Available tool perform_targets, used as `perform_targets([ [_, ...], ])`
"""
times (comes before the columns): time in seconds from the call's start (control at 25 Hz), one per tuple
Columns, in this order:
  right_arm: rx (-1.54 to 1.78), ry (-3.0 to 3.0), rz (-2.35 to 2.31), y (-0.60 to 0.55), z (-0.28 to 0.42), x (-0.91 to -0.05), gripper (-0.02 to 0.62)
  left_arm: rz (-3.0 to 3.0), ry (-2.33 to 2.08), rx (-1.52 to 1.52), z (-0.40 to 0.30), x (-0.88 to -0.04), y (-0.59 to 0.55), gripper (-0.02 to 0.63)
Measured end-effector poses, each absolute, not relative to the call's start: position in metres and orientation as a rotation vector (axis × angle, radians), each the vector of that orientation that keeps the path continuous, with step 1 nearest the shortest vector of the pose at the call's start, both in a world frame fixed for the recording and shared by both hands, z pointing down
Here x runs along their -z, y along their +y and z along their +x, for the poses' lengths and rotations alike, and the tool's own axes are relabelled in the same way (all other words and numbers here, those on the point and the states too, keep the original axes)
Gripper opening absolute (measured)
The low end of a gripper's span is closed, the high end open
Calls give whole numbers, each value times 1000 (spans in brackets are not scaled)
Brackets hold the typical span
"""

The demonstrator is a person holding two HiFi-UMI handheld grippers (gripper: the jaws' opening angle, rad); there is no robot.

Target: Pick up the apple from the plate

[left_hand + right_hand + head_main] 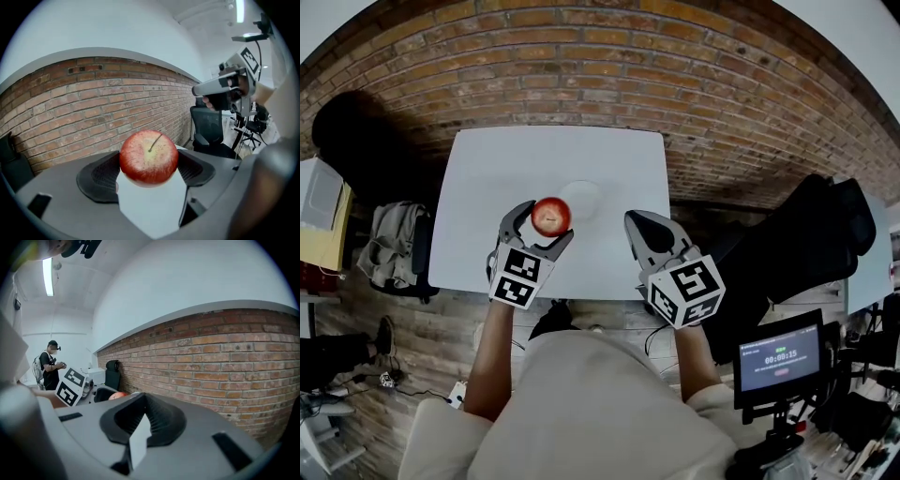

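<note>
The red apple (550, 216) is just left of the middle of the head view. It sits between the two jaws of the left gripper (549, 221). The jaws squeeze it from both sides, and its stem points up.

In the left gripper view the apple (149, 157) fills the gap in the middle, with only white under it. So I think it is already off the white plate (586, 197). The plate lies just to the upper right of the apple on the white table (609, 155).

The right gripper (633, 219) is right of the middle, well apart from the apple. Its jaws are pressed together with nothing in them.

The left gripper has the apple. The next move, I think, is to hold tight and lift it away from the plate.
</note>
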State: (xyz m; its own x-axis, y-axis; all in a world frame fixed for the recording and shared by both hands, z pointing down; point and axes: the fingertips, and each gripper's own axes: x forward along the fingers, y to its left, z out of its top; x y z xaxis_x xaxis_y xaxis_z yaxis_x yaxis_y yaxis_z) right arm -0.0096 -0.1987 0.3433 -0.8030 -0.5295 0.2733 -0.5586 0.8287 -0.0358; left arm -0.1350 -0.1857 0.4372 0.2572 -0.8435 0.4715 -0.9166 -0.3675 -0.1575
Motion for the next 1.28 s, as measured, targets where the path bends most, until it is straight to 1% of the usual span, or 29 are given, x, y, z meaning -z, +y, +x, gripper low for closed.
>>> perform_targets([
  [0.4, -144, -2781, 795, -193, -28, -339, 2, 2401, -1687, -537, -149, -404, -167, 388],
  [0.92, -100, -2792, 793, -193, -34, -328, 2, 2462, -1709, -453, -147, -377, -164, 388],
  [1.28, -76, -2776, 811, -194, -37, -329, 2, 2476, -1686, -439, -147, -377, -167, 388],
])
